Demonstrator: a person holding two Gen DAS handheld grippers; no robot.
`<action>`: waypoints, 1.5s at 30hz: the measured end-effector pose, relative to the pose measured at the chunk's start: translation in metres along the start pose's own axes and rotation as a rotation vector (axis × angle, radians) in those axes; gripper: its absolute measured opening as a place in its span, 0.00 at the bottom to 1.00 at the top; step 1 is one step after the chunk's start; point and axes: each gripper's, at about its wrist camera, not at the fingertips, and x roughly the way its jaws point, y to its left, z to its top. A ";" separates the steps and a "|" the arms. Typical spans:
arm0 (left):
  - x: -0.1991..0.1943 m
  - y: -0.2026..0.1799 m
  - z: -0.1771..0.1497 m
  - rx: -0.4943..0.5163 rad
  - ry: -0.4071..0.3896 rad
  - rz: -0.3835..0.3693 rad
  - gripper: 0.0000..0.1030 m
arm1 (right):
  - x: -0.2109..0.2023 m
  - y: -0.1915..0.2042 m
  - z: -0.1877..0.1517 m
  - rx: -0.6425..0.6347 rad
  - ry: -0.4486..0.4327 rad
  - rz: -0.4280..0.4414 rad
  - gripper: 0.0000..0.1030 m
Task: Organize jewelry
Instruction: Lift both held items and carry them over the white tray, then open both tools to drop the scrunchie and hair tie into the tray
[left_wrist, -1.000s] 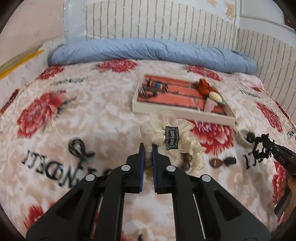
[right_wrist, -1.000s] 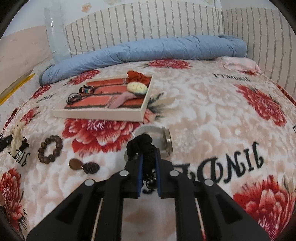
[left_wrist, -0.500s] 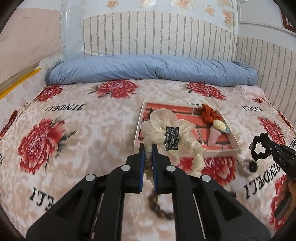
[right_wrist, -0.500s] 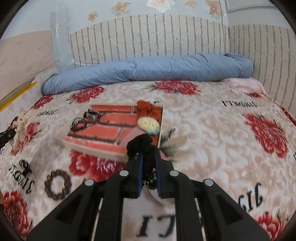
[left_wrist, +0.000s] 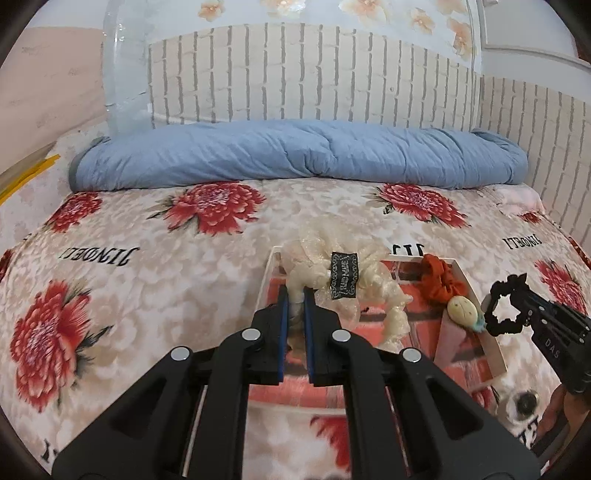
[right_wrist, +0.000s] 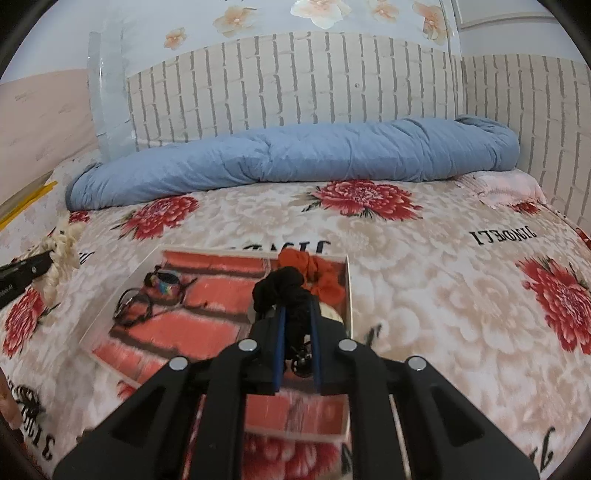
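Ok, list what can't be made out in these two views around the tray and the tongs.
- Left wrist view: the tray's left half, hidden by the cream scrunchie held in the left tongs.
- Right wrist view: the small thing hanging under the black scrunchie between the right tongs, too dark.
- Left wrist view: the round thing beside the tray, blurred.

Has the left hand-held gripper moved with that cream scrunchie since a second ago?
Yes. The left hand-held gripper has carried the cream scrunchie forward from the bare bedspread to above the tray.
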 end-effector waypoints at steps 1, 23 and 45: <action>0.007 -0.003 0.002 0.008 0.000 0.010 0.06 | 0.006 0.000 0.003 -0.001 -0.002 -0.004 0.12; 0.125 -0.007 -0.019 0.062 0.140 0.013 0.07 | 0.083 -0.006 -0.001 -0.002 0.063 -0.011 0.12; 0.150 -0.019 -0.038 0.104 0.240 0.002 0.10 | 0.108 0.022 -0.019 -0.067 0.157 0.025 0.12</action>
